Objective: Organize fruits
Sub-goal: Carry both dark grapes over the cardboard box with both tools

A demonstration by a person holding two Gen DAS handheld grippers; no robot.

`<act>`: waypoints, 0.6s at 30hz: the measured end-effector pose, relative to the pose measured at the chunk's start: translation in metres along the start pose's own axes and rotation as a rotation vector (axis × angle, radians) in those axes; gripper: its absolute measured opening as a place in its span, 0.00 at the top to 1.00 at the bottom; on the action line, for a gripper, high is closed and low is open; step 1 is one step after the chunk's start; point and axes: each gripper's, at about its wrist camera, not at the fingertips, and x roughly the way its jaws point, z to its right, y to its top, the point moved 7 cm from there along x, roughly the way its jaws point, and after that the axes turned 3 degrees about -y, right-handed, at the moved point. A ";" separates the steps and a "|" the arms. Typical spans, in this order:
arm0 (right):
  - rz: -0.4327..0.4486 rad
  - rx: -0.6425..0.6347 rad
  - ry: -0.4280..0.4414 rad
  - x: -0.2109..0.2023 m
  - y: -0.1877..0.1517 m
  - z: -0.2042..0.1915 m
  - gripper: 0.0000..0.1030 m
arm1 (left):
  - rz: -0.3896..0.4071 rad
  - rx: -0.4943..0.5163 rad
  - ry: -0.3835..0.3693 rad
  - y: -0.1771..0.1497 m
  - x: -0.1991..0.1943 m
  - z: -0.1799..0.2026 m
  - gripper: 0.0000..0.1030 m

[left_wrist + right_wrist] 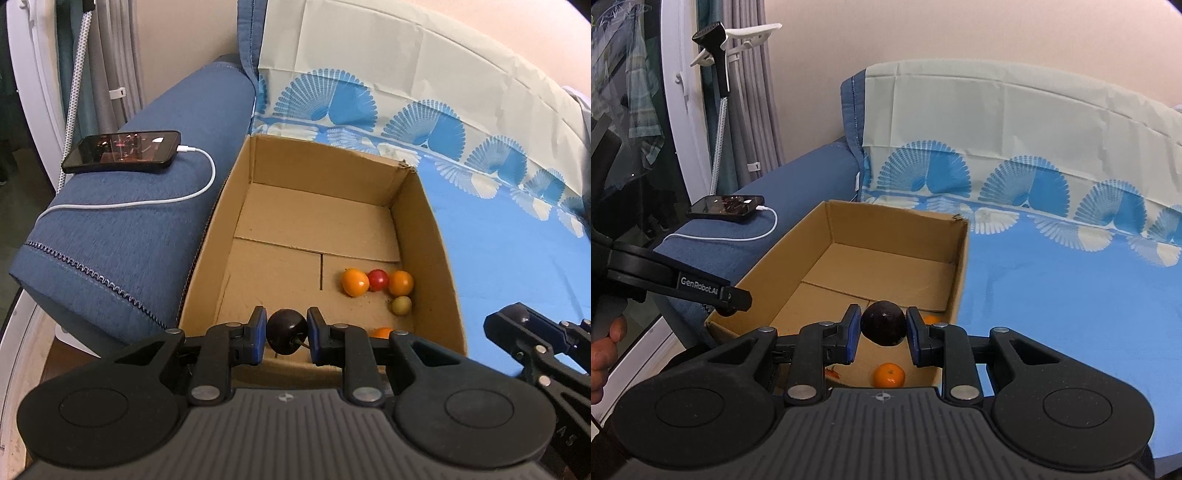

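Note:
An open cardboard box (428,236) (960,266) stands on a blue sheet. In the left wrist view its floor holds two orange fruits (354,282), a red fruit (378,279) and a small green fruit (401,305) near the right wall. My left gripper (286,335) is shut on a dark purple fruit with a stem (285,331) over the box's near end. My right gripper (882,328) is shut on a dark round fruit (883,323) above the box's near right corner. An orange fruit (889,374) lies in the box below it.
A blue sofa arm (147,229) left of the box carries a phone (122,150) on a white cable (155,201). The blue patterned sheet (1071,295) spreads to the right. The right gripper shows at the left wrist view's right edge (535,339). A steamer stand (718,110) is at the left.

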 end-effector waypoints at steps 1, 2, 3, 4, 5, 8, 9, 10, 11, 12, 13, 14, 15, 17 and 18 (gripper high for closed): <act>-0.005 -0.002 0.003 0.005 0.001 -0.001 0.74 | -0.003 0.000 0.003 0.002 0.003 -0.001 0.75; -0.010 -0.005 0.006 0.009 0.001 -0.002 0.73 | -0.005 -0.001 0.006 0.003 0.006 -0.002 0.75; -0.014 -0.007 0.009 0.013 0.002 -0.003 0.74 | -0.007 -0.002 0.007 0.005 0.009 -0.003 0.75; -0.019 -0.008 0.011 0.018 0.002 -0.004 0.74 | -0.009 -0.002 0.009 0.007 0.012 -0.003 0.75; -0.023 -0.007 0.013 0.022 0.003 -0.004 0.73 | -0.011 -0.003 0.011 0.009 0.015 -0.004 0.75; -0.036 -0.003 0.017 0.035 0.003 -0.006 0.74 | -0.020 -0.004 0.017 0.014 0.023 -0.006 0.75; -0.041 -0.001 0.019 0.039 0.003 -0.006 0.74 | -0.023 -0.003 0.018 0.015 0.026 -0.006 0.75; -0.048 0.001 0.022 0.044 0.003 -0.006 0.74 | -0.027 -0.001 0.020 0.016 0.029 -0.006 0.75; -0.053 0.001 0.023 0.047 0.003 -0.007 0.74 | -0.030 0.002 0.024 0.018 0.033 -0.007 0.75; -0.058 0.000 0.024 0.051 0.002 -0.007 0.74 | -0.034 0.004 0.027 0.019 0.037 -0.007 0.75; -0.063 -0.001 0.026 0.055 0.002 -0.007 0.74 | -0.039 0.005 0.028 0.020 0.040 -0.008 0.75; -0.069 -0.002 0.027 0.059 0.002 -0.007 0.74 | -0.046 0.004 0.027 0.021 0.045 -0.008 0.75; -0.074 -0.001 0.029 0.063 0.001 -0.007 0.74 | -0.051 0.004 0.027 0.021 0.048 -0.008 0.75; -0.083 -0.004 0.032 0.071 0.001 -0.008 0.74 | -0.063 0.003 0.030 0.023 0.056 -0.009 0.75; -0.088 -0.005 0.033 0.074 0.001 -0.008 0.74 | -0.068 0.002 0.030 0.023 0.060 -0.009 0.75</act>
